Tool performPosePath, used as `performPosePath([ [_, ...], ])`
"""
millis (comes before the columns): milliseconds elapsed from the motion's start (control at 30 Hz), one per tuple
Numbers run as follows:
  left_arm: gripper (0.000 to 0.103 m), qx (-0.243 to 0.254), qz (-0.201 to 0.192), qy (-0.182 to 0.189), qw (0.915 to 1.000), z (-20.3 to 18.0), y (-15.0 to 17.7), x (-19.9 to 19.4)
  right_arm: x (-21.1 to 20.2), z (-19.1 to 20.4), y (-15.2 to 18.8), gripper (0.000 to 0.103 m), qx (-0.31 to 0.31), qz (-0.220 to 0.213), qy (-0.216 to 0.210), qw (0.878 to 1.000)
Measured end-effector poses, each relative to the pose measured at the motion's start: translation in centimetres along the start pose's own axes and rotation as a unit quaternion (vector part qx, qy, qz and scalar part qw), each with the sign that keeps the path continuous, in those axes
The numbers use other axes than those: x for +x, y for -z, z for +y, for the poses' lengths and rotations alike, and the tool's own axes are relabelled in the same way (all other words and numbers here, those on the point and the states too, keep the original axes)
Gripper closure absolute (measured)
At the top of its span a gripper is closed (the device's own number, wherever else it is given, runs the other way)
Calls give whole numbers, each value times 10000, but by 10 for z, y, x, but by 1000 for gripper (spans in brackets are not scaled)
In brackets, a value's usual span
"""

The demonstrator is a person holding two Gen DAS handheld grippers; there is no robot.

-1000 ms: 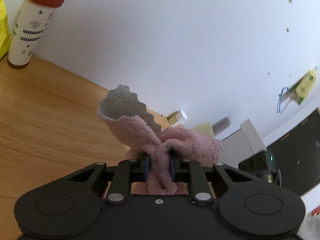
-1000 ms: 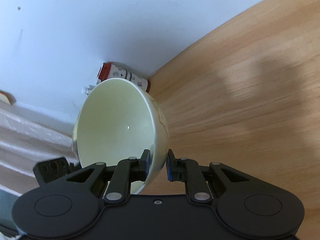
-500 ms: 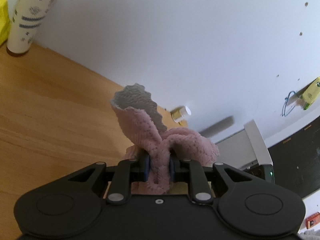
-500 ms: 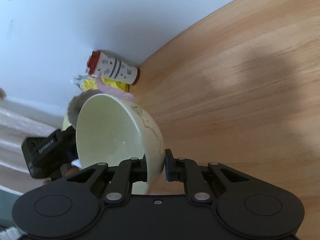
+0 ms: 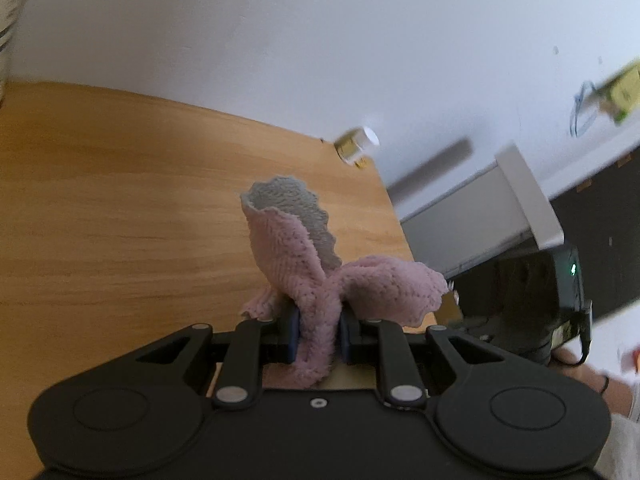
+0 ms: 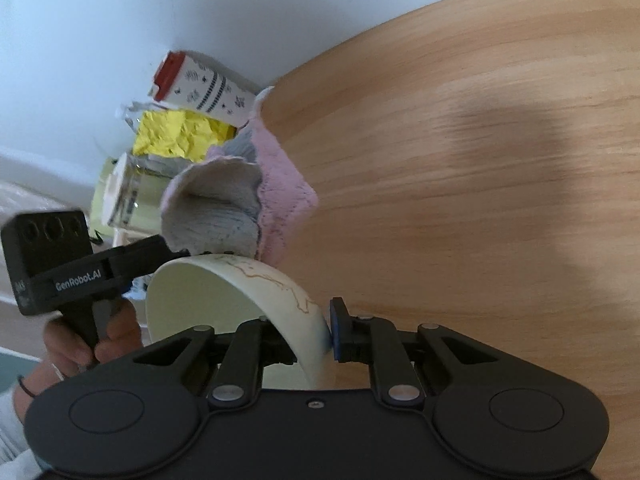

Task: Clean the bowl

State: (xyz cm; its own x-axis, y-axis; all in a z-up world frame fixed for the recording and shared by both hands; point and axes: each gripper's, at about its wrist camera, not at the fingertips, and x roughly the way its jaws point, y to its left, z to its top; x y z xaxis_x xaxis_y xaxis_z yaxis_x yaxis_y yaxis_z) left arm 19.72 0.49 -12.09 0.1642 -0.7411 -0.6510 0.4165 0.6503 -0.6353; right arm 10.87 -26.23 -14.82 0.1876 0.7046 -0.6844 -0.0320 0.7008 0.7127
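Left wrist view: left gripper [image 5: 319,330] has its jaws clamped on a pink cloth [image 5: 320,280]. The cloth is pinched at a fold; 2 flaps rise above the blue pads [image 5: 293,330], 1 standing upright with its grey underside showing, 1 drooping to the right. A short tail hangs below the pads. The gripper is held above the wooden table [image 5: 120,208], near its right edge. A small yellow bottle with a white cap [image 5: 357,145] sits at the far right corner of the table, against the white wall [image 5: 320,40]. Picture is motion-blurred.

Right wrist view: right gripper [image 6: 314,334] has its jaws closed on the rim of a cream bowl [image 6: 224,292]; 1 blue pad [image 6: 338,328] presses the outer wall, the other finger is inside the bowl. The bowl is tilted on its side, opening facing left, off the table surface [image 6: 460,160]. Thin brown line markings run across its outer wall. The cloth [image 6: 240,200] touches the bowl's upper rim. The left gripper's body [image 6: 80,264], labelled GenRobot.AI, is at left with the person's hand [image 6: 92,344] on its handle.

At the far left corner of the table: a white patterned tumbler with a red lid [image 6: 200,88], a crumpled yellow bag [image 6: 180,140], and a clear container [image 6: 128,188], partly hidden by the cloth.
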Motion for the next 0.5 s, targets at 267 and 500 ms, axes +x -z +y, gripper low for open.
performPosePath([
  [267, 85, 829, 705, 11, 9941, -19, -5, 27, 4, 18, -16, 84, -727, 310, 405, 9960],
  [500, 85, 557, 1095, 96, 9924, -14, -1, 40, 11, 25, -12, 84, -1081, 480, 705, 9905],
])
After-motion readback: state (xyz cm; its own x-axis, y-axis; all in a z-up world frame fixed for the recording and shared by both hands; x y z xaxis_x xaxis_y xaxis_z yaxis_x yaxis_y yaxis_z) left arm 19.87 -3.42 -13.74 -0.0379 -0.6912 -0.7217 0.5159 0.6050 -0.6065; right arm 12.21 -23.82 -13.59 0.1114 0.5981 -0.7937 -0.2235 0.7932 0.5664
